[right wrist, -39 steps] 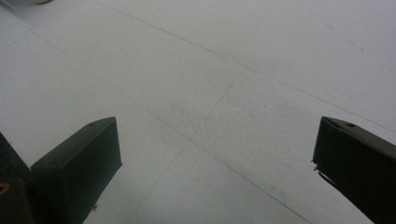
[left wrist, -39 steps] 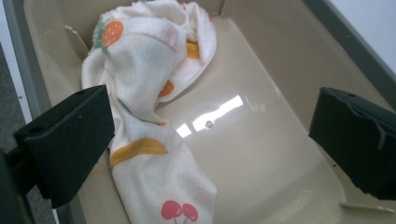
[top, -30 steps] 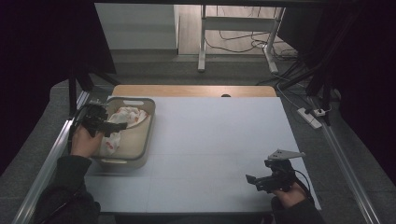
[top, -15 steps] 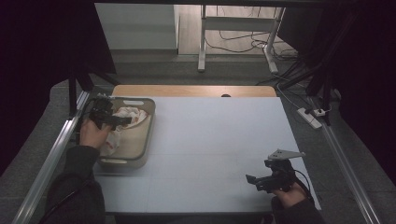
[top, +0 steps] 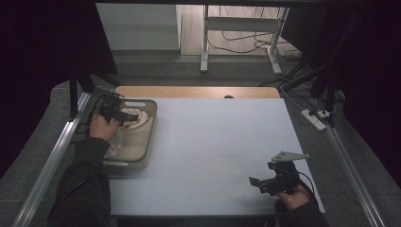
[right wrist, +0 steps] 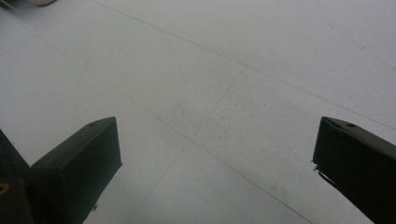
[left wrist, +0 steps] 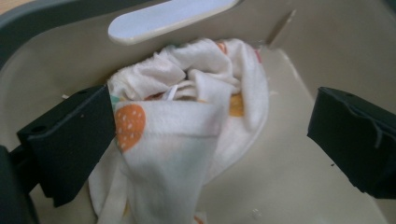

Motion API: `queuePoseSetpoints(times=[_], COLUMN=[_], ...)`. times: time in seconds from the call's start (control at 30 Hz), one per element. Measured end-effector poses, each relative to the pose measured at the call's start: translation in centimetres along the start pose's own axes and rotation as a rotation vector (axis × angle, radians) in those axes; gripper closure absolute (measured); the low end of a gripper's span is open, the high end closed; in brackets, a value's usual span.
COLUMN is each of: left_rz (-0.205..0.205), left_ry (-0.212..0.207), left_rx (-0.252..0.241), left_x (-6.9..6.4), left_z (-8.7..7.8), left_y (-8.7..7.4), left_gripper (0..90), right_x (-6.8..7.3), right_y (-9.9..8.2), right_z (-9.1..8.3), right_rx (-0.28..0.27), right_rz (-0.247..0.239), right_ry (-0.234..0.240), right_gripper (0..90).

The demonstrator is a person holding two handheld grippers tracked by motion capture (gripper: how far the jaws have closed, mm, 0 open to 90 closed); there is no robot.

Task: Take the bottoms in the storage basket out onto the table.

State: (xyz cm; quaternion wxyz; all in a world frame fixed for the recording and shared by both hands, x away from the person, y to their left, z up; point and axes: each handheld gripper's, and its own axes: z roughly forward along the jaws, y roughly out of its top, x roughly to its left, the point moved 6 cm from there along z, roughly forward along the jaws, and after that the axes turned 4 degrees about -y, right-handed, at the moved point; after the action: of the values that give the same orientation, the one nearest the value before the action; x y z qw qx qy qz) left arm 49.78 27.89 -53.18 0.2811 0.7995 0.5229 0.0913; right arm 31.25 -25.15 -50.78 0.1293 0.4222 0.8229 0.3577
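Note:
A beige plastic bin point(top: 142, 146) stands at the table's left side. Inside it lies a crumpled white cloth with orange dots point(top: 135, 118) point(left wrist: 187, 135). My left gripper point(top: 125, 116) point(left wrist: 212, 130) hangs over the far end of the bin, open, its jaws wide on either side of the cloth. The left jaw touches the cloth's edge; the right jaw is apart from it. My right gripper point(top: 259, 183) point(right wrist: 215, 172) rests low over the white table near the front right corner, open, with nothing between its jaws.
The bin's far wall has a slot handle point(left wrist: 168, 18). The white tabletop point(top: 222, 142) spreads between the two grippers. A wooden strip point(top: 198, 91) runs along the far edge. Metal rails point(top: 52, 161) flank the table, and a power strip point(top: 316, 119) lies beyond the right rail.
My left gripper has moved from the middle of the bin toward its far end, over the bunched cloth. The right gripper has stayed in place.

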Motion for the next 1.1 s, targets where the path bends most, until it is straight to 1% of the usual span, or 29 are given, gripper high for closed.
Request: queuePoseSetpoints(times=[0.1,0.17,0.2,0.27,0.33,0.4,0.47,0.5,0.53,0.57,0.6,0.63,0.67,0.7,0.73,0.8,0.87,0.9,0.93,0.97,1.03,1.1], left_rz=[0.005,0.001,0.0,-0.006,0.012,0.02,0.023,0.029,0.029,0.05,0.055,0.076,0.076,0.093,0.099,0.09,0.052,0.039,0.016,0.005,-0.005,-0.006], left_ry=[0.011,0.011,0.009,0.002,0.012,-0.006,-0.025,-0.02,-0.02,-0.008,-0.007,-0.003,-0.003,0.014,0.016,0.009,-0.006,-0.008,-0.017,-0.02,-0.014,-0.015], left_rx=[0.033,0.041,0.061,0.082,0.109,0.137,0.175,0.194,0.194,0.213,0.217,0.23,0.23,0.246,0.25,0.251,0.261,0.263,0.267,0.268,0.268,0.255], left_x=[0.3,0.4,0.5,0.6,0.5,0.2,0.0,-0.1,-0.1,-0.3,-0.5,-0.6,-0.6,-0.8,-0.9,-1.0,-1.0,-1.0,-1.0,-1.1,-1.1,-1.2], left_z=[0.7,0.9,1.4,1.8,2.0,2.3,2.8,2.9,2.9,3.0,3.0,3.0,3.0,3.0,2.9,2.7,2.6,2.5,2.4,2.4,2.2,2.0], left_y=[0.1,0.2,0.1,0.1,0.0,-0.2,-0.5,-0.7,-0.7,-0.8,-0.9,-1.0,-1.0,-1.1,-1.1,-1.2,-1.3,-1.3,-1.3,-1.3,-1.2,-1.1], left_gripper=[1.3,1.5,1.6,1.8,1.9,4.8,7.2,9.1,10.9,14.6,19.6,26.2,32.9,39.0,45.1,60.3,70.3,74.1,76.5,77.9,79.4,79.9], right_x=[0.0,0.0,0.0,0.0,0.0,0.0,0.0,0.0,0.0,0.0,0.0,0.0,0.0,0.0,0.0,0.0,0.0,0.0,0.0,0.0,0.0,0.0], right_y=[0.0,0.0,0.0,0.0,0.0,0.0,0.0,0.0,0.0,0.0,0.0,0.0,0.0,0.0,0.0,0.0,0.0,0.0,0.0,0.0,0.0,0.0], right_z=[0.0,0.0,0.0,0.0,0.0,0.0,0.0,0.0,0.0,0.0,0.0,0.0,0.0,0.0,0.0,0.0,0.0,0.0,0.0,0.0,0.0,0.0], right_rx=[0.0,0.0,0.0,0.0,0.0,0.0,0.001,0.001,0.001,0.001,0.001,0.001,0.001,0.001,0.001,0.001,0.002,0.002,0.004,0.004,0.004,0.002], right_rz=[0.0,0.0,0.0,0.0,0.0,-0.001,-0.002,-0.002,-0.002,-0.002,-0.003,-0.003,-0.003,-0.004,-0.004,-0.004,-0.005,-0.005,-0.004,-0.005,-0.005,-0.004], right_ry=[0.001,0.002,0.002,0.002,0.002,0.003,0.003,0.003,0.003,0.003,0.003,0.003,0.003,0.003,0.003,0.003,0.002,0.001,0.001,0.001,0.001,0.001], right_gripper=[0.9,0.9,0.9,0.9,0.9,0.9,0.9,0.9,0.9,0.9,0.9,0.9,0.9,0.9,0.9,0.9,0.9,0.9,0.9,0.9,0.9,0.9])
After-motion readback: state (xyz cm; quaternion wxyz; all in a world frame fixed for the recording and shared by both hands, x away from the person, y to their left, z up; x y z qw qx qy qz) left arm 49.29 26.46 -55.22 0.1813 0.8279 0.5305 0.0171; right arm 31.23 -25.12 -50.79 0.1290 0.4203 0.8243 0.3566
